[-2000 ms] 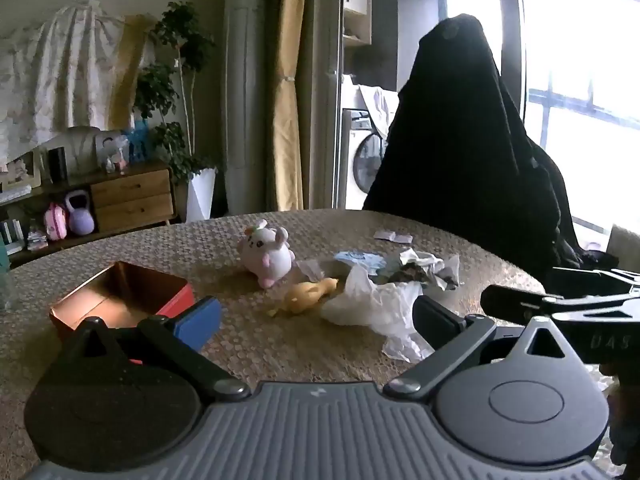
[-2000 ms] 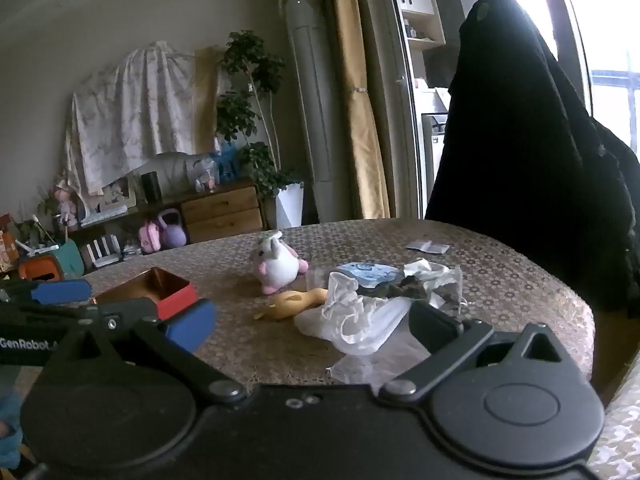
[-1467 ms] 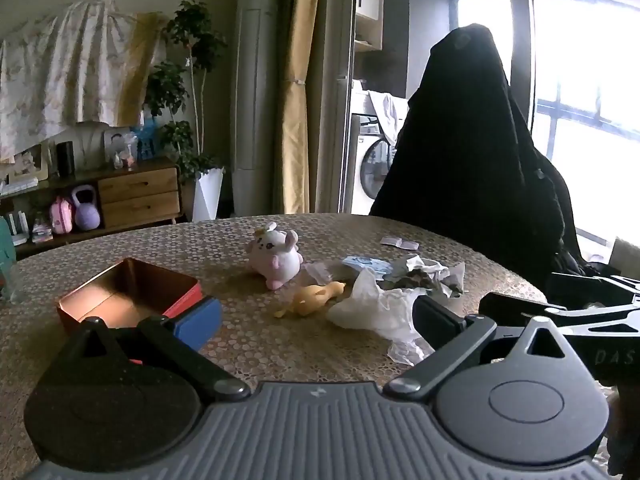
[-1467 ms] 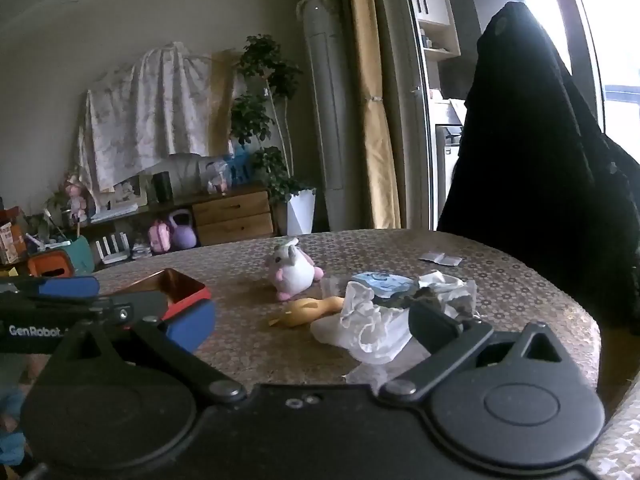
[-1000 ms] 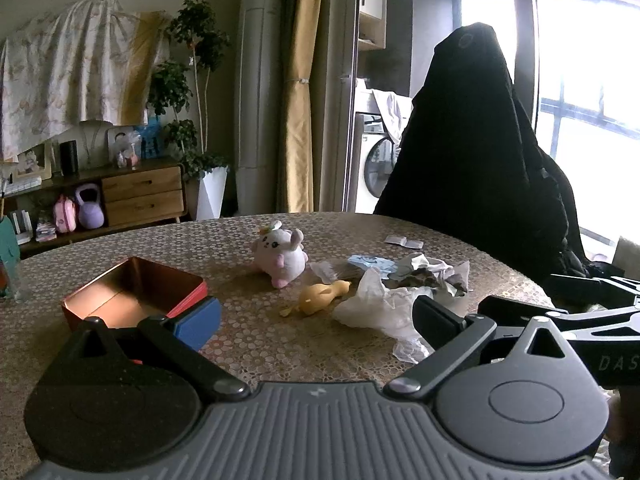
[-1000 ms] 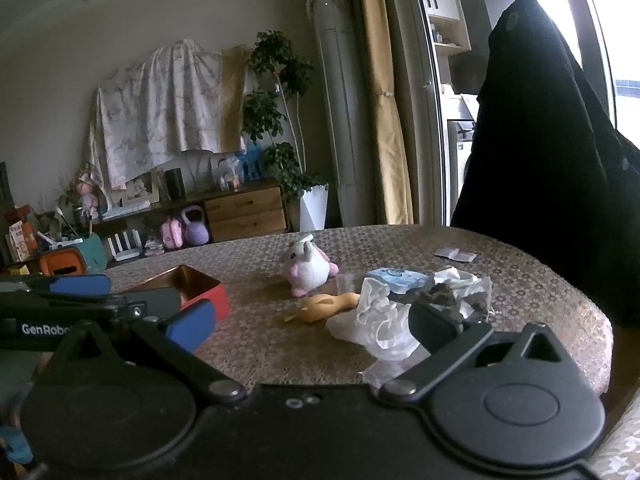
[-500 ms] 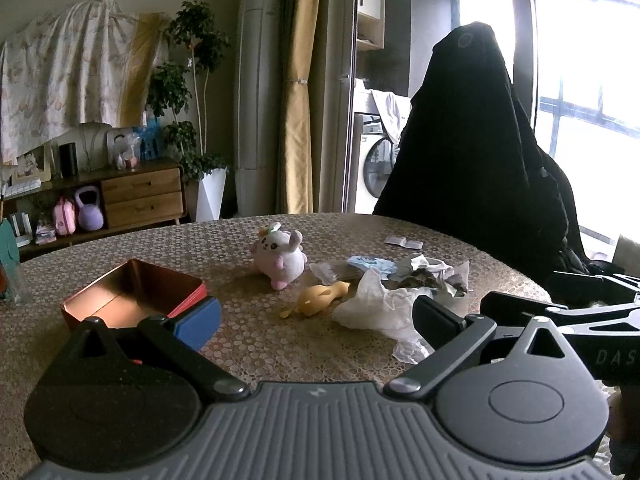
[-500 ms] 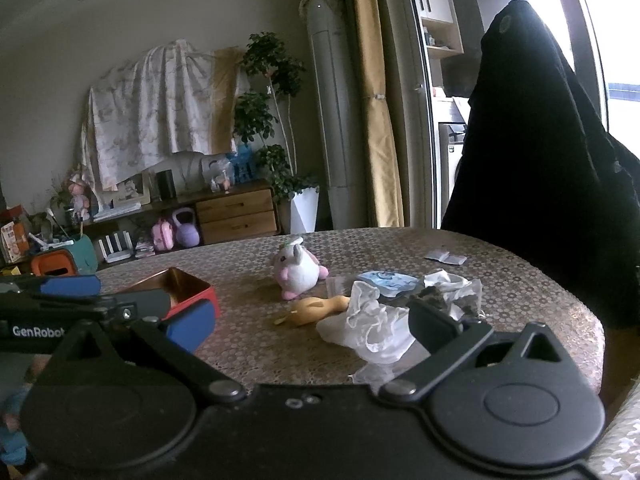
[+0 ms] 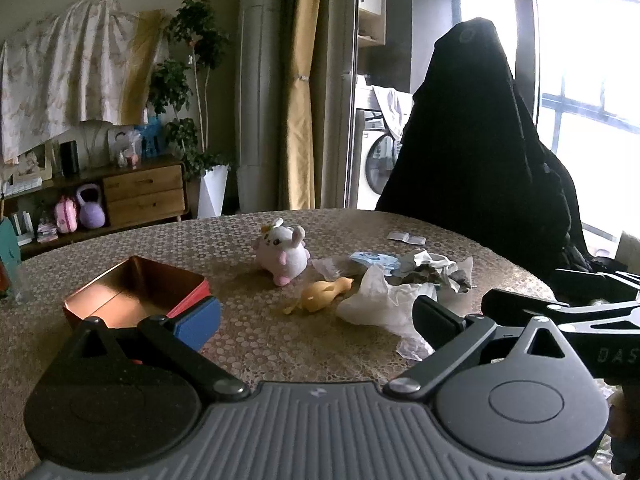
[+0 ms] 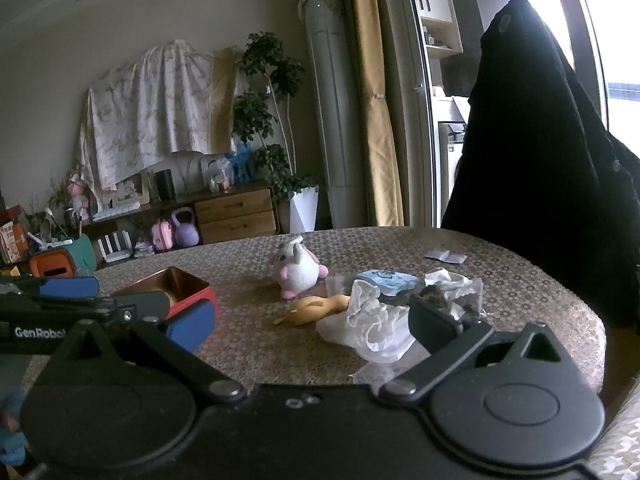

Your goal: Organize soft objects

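We hold our left gripper (image 9: 316, 316) and right gripper (image 10: 310, 322) agape, empty. Straight ahead lies the rubbery yellow duck (image 9: 322, 295), long axis crosswise — the fuzzy pink plush (image 9: 284, 254) behind it, the crinkled white bag (image 9: 384, 306) touching its right, the copper-lined tin (image 9: 132, 294) left on the tabletop (image 9: 224, 248).

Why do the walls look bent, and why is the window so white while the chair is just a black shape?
Left wrist view: the fisheye lens bows the curtain and table edge; the window is blown out, leaving the draped chair a backlit silhouette. Right wrist view: same bending, the window again overexposed, and the plush dim but sharp.
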Demonstrator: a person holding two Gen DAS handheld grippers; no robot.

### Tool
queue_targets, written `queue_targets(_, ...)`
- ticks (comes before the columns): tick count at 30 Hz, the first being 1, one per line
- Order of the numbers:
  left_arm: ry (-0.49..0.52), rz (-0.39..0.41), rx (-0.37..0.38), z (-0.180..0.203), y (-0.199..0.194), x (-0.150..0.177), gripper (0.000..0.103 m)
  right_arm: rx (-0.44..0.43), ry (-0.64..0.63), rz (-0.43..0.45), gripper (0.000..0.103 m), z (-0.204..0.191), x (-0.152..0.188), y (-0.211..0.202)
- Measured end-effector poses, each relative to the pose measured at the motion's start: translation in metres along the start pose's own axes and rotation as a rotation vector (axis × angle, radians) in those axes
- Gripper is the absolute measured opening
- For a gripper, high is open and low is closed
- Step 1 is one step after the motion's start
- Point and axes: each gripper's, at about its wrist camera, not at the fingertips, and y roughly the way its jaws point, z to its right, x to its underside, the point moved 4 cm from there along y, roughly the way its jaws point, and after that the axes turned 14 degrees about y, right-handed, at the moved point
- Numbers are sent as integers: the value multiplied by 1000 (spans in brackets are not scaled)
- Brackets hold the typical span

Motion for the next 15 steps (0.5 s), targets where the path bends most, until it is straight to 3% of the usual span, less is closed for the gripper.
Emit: queue_targets(15, -7, -2, 9, 1, 0, 1, 103, -1, 1, 1, 103, 0, -1, 0)
